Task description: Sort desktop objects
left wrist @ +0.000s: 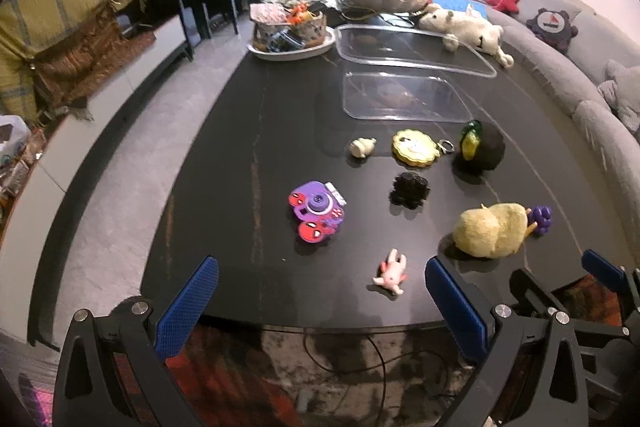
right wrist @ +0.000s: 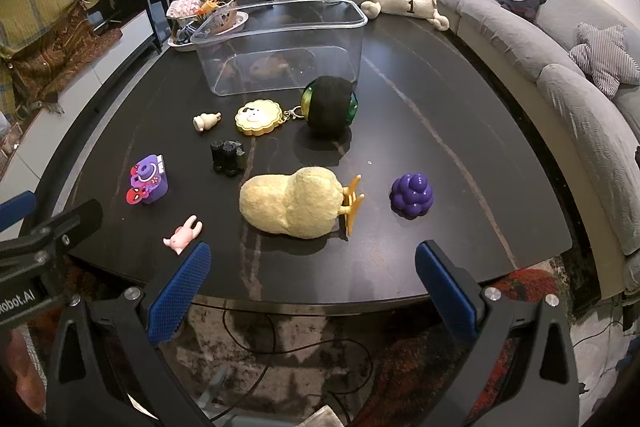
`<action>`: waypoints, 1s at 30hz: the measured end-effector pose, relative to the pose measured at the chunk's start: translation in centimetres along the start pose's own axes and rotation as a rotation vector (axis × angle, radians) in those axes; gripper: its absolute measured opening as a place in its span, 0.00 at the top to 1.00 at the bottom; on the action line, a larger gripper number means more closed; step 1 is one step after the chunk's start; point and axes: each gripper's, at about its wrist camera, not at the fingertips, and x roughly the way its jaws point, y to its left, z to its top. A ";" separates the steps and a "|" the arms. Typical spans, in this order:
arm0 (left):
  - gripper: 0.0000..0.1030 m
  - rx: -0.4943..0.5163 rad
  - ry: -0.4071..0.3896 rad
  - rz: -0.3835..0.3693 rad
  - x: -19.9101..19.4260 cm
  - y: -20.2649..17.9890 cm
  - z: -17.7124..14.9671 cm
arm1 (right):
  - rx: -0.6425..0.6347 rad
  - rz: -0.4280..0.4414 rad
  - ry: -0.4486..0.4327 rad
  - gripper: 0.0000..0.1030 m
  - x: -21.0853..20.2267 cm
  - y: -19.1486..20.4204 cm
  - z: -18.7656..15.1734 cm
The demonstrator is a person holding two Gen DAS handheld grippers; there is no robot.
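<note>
Both hand-held grippers hang just off the near edge of the dark surface, each with its blue fingers spread wide and holding nothing. Ahead of the left hand-held gripper lie a pink figurine and, farther out, a purple toy camera. Just beyond the right hand-held gripper rests a yellow plush chick, with a purple grape toy to its right. Farther ahead stands a clear plastic bin, with a black-and-green ball and a yellow keychain near it.
</note>
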 end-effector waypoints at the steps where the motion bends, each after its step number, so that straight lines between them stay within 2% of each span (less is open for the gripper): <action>1: 0.01 0.000 0.003 0.000 0.0 -0.1 0.0 | -0.002 0.002 -0.002 0.01 0.0 0.0 0.0; 13: 0.01 0.004 0.033 0.002 0.3 -0.7 0.1 | -0.021 0.028 -0.024 0.01 -0.2 0.2 0.1; 18: 0.01 0.012 -0.005 0.032 -0.4 -1.0 0.1 | -0.029 0.038 -0.034 0.01 -0.3 0.3 0.1; 30: 0.01 0.005 0.013 0.040 0.2 -1.2 0.0 | -0.048 0.029 -0.038 0.03 -0.2 0.5 0.0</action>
